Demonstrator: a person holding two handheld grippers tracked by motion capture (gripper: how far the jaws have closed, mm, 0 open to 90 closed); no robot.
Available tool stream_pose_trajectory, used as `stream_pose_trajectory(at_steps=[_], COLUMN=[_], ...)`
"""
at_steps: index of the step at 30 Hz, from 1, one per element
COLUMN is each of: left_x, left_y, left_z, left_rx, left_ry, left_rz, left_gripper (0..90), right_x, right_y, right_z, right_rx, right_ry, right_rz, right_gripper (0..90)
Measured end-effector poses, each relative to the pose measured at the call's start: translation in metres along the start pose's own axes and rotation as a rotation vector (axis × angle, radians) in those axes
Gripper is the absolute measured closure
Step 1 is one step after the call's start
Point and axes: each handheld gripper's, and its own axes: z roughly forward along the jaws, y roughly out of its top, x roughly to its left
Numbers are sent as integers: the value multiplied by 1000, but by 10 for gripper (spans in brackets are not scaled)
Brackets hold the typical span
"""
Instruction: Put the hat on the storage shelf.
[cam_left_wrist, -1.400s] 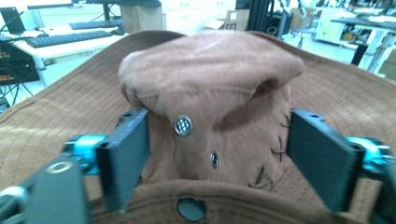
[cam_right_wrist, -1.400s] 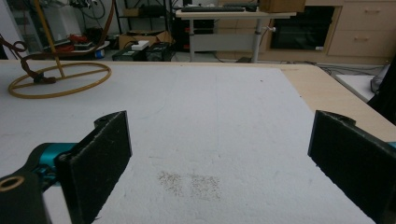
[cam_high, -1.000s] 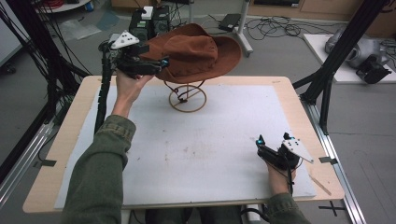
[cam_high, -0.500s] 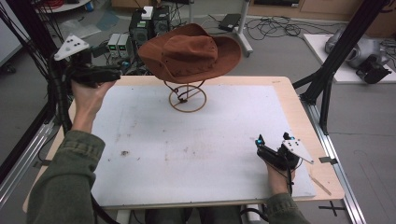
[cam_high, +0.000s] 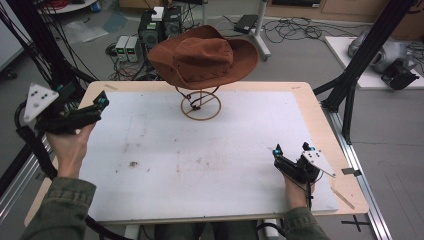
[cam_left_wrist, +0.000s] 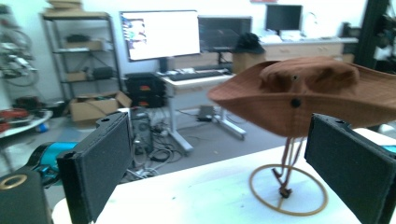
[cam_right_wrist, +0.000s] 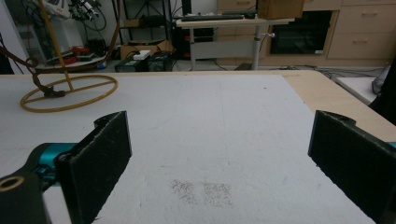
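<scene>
The hat (cam_high: 204, 57) sits on its wire stand (cam_high: 200, 104) at the far middle of the bench (cam_high: 310, 105), untouched. The left gripper (cam_high: 97, 102) hovers off the bench's left edge, jaws spread, nothing between them. The right gripper (cam_high: 290, 161) rests near the front right, jaws wide apart too. Risk, I'd say: the stand looks light, so a sideways tug on the brim could tip it. No containers here.
</scene>
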Motion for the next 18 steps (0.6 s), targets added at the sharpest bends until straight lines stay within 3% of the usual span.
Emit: stream_pose_trajectory(at_steps=[4, 7, 14, 18], left_x=[-1, -8, -22, -29], left_y=[-23, -41, -87, -109], left_z=[-20, -32, -50, -58], left_rx=[-20, -12, 1, -1], left_ry=[62, 113, 182, 230], left_rz=[-34, -2, -12, -19], left_gripper=[81, 81, 82, 82], right_x=[3, 3, 4, 4], right_y=[-1, -2, -2, -3], right_z=[0, 1, 0, -2], right_rx=[7, 5, 4, -8], right_ry=[1, 4, -7, -37], right_rz=[3, -10, 15, 15], right_gripper=[52, 52, 52, 53])
